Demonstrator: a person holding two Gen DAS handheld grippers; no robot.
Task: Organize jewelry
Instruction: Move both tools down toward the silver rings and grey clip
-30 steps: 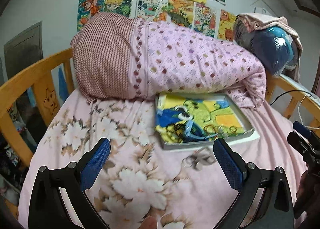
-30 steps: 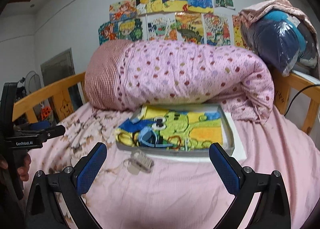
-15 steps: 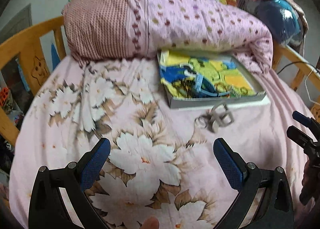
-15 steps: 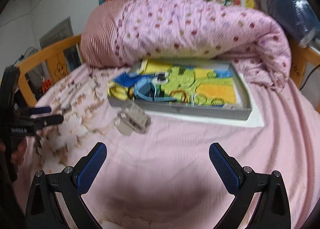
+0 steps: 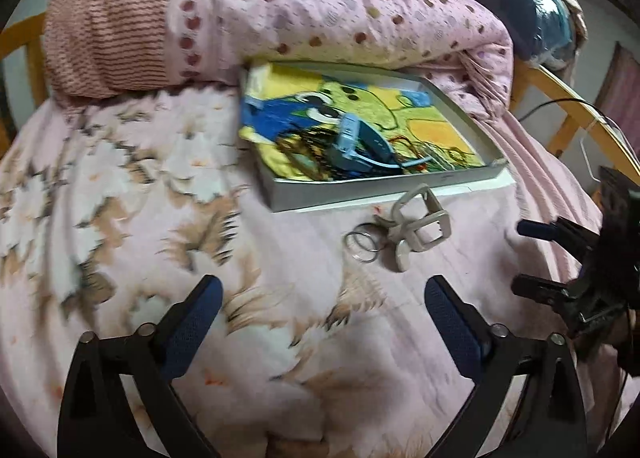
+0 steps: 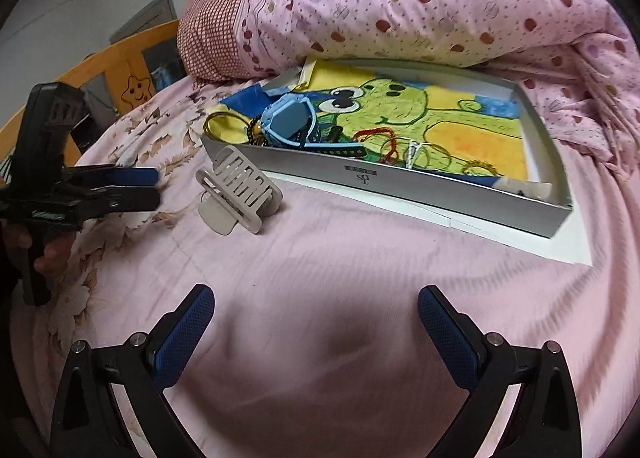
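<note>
While both grippers hang over a bed covered with a pink sheet [image 6: 360,258], neither holds anything. The left gripper [image 5: 320,322], with black arms and blue textured pads, has its jaws spread wide over the flower-printed part of the bedding [image 5: 120,186]; they have just been closing a little, with only cloth between them. The right gripper [image 6: 316,326], built the same way, also stands spread wide above plain pink fabric, its jaws likewise just narrowing slightly around nothing.

A shallow grey cardboard box [image 6: 400,182] lined with a green-and-yellow cartoon picture lies on a white sheet of paper against a rolled pink dotted quilt [image 6: 420,2]. Inside it, toward its left end, sit a light-blue wristwatch [image 6: 288,122], thin gold bangles [image 6: 424,154], a red cord loop [image 6: 384,138] and dark beaded strands.

Just in front of the box, on the sheet, lies a beige plastic claw hair clip [image 6: 240,190], and in the left wrist view two thin silver rings [image 5: 362,246] lie touching it.
</note>
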